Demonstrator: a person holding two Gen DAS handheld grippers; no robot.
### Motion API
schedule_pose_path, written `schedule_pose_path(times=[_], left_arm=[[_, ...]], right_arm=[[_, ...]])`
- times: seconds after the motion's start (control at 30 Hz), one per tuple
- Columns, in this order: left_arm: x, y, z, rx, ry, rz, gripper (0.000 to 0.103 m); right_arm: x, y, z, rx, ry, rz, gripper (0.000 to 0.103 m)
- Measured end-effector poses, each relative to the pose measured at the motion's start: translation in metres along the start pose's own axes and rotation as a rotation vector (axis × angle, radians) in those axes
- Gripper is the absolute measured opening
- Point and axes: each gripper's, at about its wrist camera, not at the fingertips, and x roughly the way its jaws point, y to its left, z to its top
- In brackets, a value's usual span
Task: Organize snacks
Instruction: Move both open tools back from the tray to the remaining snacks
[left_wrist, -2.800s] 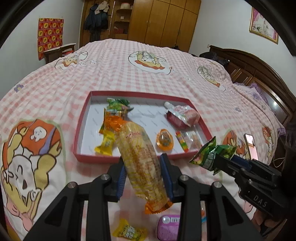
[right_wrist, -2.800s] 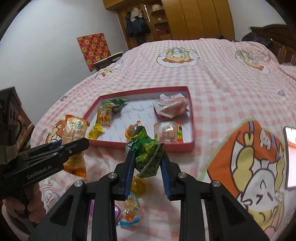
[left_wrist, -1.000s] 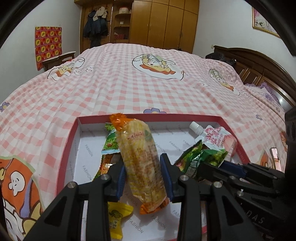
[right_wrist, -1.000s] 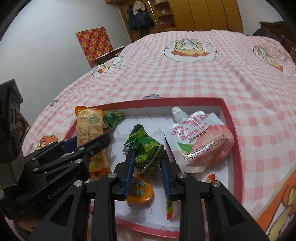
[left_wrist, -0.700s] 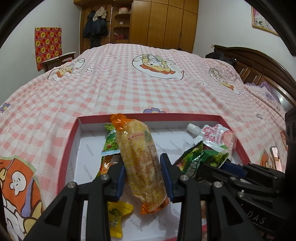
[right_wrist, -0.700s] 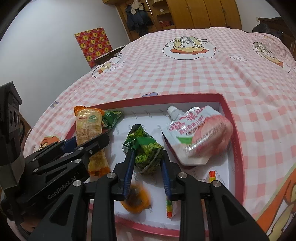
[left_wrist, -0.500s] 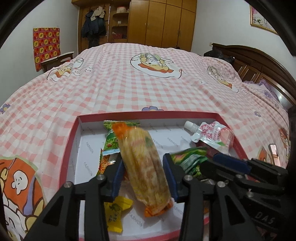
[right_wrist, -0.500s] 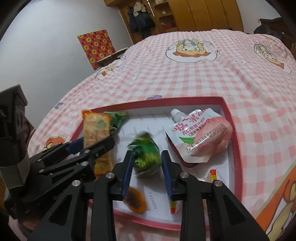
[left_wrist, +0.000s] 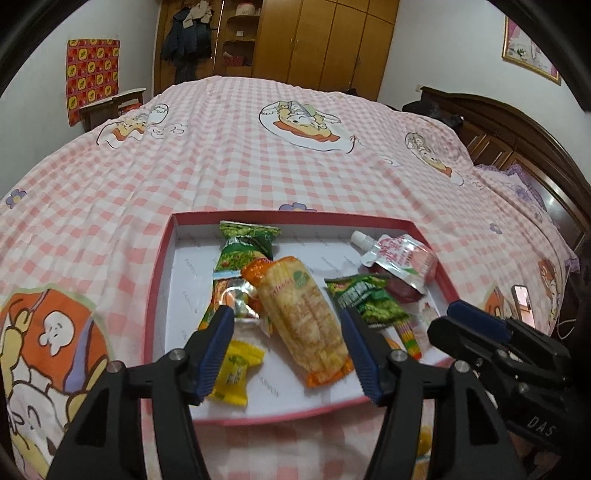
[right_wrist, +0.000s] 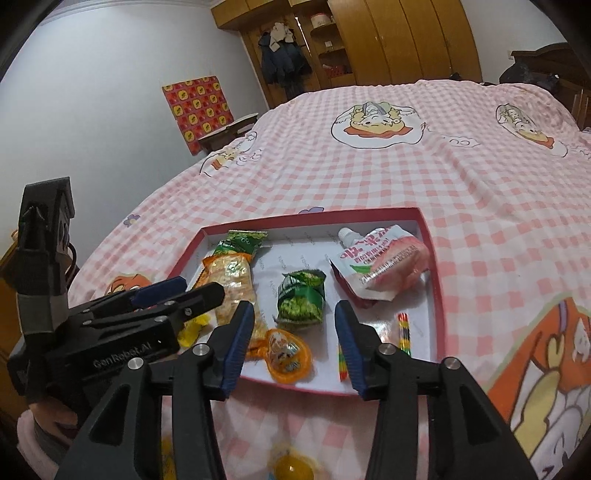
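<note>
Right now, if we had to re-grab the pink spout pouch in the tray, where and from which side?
Grip the pink spout pouch across its flat, sealed lower edge, coming from the near side with the right gripper. It lies flat with its white cap pointing away; its bulging middle looks likelier to slip.

Glossy, crinkly plastic snack wrappers (left_wrist: 301, 317) lie in a matt, probably cardboard tray (left_wrist: 157, 288); the checked bedspread (left_wrist: 221, 155) is soft cloth, the wardrobe (left_wrist: 332, 40) polished wood.
</note>
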Motion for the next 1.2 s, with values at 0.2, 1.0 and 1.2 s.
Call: schedule_pose_path(times=[0.2,1.0,1.2], left_arm=[[-0.022,-0.003,-0.016,0.013,-0.002,0.01,0.064],[-0.07,-0.006,-0.086,0.059,0.09,0.011,0.064],[-0.064,0.006,-0.102,0.012,0.144,-0.005,0.064]], right_arm=[[-0.016,0.003,-0.012,0.005,0.007,-0.002,0.047],[-0.047,0.005,-0.069,0.055,0.105,0.012,0.047],[-0.049,0.007,-0.079,0.045,0.127,0.012,0.047]])
